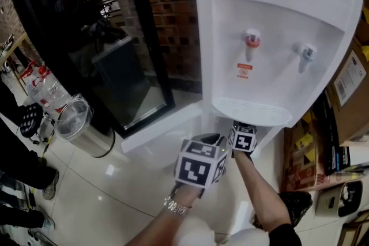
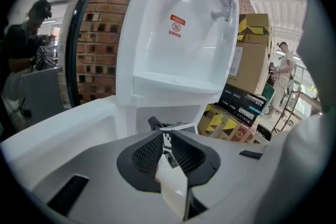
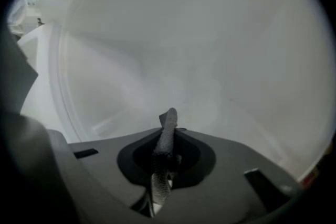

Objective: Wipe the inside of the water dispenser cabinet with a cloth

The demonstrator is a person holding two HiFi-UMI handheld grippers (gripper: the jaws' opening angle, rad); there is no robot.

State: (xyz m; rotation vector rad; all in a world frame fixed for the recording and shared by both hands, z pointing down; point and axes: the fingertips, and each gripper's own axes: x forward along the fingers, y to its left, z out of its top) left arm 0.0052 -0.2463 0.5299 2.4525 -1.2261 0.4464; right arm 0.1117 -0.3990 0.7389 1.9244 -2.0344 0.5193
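Note:
The white water dispenser [image 1: 277,37] [image 2: 178,50] stands against the brick wall. Its lower cabinet door [image 1: 164,124] [image 2: 47,134] is swung open to the left. My right gripper [image 1: 243,134] reaches into the cabinet under the drip tray. In the right gripper view the right gripper [image 3: 168,123] is shut on a grey textured cloth [image 3: 166,141], close to the pale cabinet wall [image 3: 184,50]. My left gripper [image 1: 209,141] [image 2: 166,136] hangs just outside the opening and points up at the dispenser. Its jaws are a narrow gap apart and grip nothing.
A steel bin [image 1: 81,127] stands at the left by a black-framed glass door [image 1: 98,49]. Cardboard boxes [image 1: 351,89] [image 2: 252,60] are stacked to the dispenser's right, with a black bag [image 1: 297,204] on the floor. A person [image 2: 286,65] stands far right.

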